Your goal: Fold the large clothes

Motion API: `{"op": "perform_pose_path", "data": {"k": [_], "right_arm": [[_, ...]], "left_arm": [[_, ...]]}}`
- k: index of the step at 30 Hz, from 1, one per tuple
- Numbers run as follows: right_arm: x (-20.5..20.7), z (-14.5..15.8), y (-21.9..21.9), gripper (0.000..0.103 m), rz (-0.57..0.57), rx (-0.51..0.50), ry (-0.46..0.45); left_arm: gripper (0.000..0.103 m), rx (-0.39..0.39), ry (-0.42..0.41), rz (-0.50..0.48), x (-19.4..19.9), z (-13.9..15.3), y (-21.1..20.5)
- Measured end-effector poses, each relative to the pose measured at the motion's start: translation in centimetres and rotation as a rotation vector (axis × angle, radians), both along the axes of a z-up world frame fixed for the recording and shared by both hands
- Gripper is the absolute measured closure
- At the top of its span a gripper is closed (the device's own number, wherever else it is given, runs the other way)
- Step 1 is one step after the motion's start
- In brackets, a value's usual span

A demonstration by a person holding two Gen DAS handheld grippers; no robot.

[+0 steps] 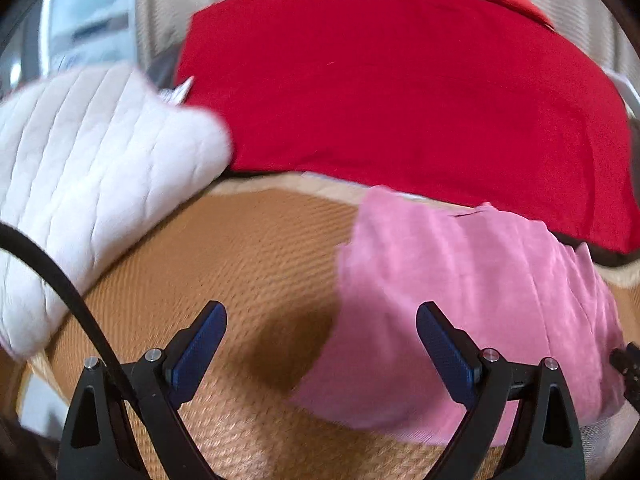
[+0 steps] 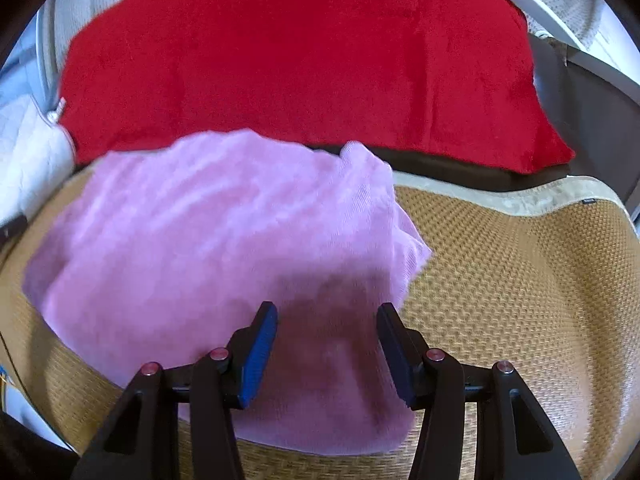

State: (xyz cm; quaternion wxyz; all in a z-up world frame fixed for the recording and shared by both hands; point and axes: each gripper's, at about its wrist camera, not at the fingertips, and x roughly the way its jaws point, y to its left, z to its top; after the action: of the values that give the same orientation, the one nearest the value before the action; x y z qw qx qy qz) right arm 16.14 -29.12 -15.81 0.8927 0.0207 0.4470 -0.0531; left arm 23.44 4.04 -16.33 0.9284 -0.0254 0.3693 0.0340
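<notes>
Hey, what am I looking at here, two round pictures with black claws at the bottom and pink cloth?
Those claws are two hand-held grippers; a person holds one in each hand. Each round picture comes from a fisheye camera on one gripper, looking along its fingers. The left gripper is open above a woven mat. The right gripper is open over a crumpled pink garment lying on that mat. Neither holds anything. Behind lie a red blanket and, on the left, a white quilted cover.

Left gripper: black arms, blue ribbed pads, silver screws, and a black cable curving past. Right gripper: same black frame, blue pads, reddish screws.
</notes>
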Motion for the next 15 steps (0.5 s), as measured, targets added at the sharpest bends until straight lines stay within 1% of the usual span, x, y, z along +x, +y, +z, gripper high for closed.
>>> {"op": "perform_pose_path", "data": {"k": [1, 3, 4, 5, 6, 7, 8, 9, 11, 14, 15], "right_arm": [[0.0, 0.2, 0.2, 0.047, 0.019, 0.037, -0.013], [0.2, -0.1, 0.6, 0.047, 0.024, 0.064, -0.007], [0.4, -0.4, 0.8, 0.048, 0.043, 0.093, -0.008], [0.4, -0.6, 1.0, 0.051, 0.054, 0.111, -0.011], [0.5, -0.8, 1.1, 0.054, 0.056, 0.117, -0.012], [0.6, -1.0, 1.3, 0.06, 0.056, 0.118, -0.015], [0.7, -1.1, 1.4, 0.063, 0.068, 0.139, -0.03], [0.6, -1.1, 1.5, 0.063, 0.078, 0.161, -0.043], [1.0, -1.3, 1.9, 0.063, 0.093, 0.196, -0.045], [1.7, -1.8, 2.3, 0.064, 0.115, 0.32, -0.037], [1.9, -1.8, 2.4, 0.064, 0.119, 0.319, -0.039]], "left_arm": [[0.007, -0.041, 0.017, 0.011, -0.4, -0.2, 1.0], [0.007, -0.114, 0.044, 0.028, -1.3, -1.0, 2.5], [0.007, -0.145, 0.061, 0.031, -1.7, -1.5, 2.9], [0.007, -0.18, 0.081, 0.028, -2.2, -2.1, 3.3], [0.007, -0.232, 0.106, 0.019, -2.7, -2.8, 3.5], [0.007, -0.266, 0.121, 0.012, -3.1, -3.3, 3.6], [0.008, -0.299, 0.139, 0.007, -3.3, -3.8, 3.5], [0.008, -0.334, 0.153, 0.008, -3.5, -4.4, 3.4], [0.008, -0.377, 0.162, 0.005, -3.4, -4.8, 3.1], [0.008, -0.397, 0.172, -0.002, -2.4, -5.6, 2.0], [0.008, -0.409, 0.171, -0.002, -2.0, -5.8, 1.8]]}}
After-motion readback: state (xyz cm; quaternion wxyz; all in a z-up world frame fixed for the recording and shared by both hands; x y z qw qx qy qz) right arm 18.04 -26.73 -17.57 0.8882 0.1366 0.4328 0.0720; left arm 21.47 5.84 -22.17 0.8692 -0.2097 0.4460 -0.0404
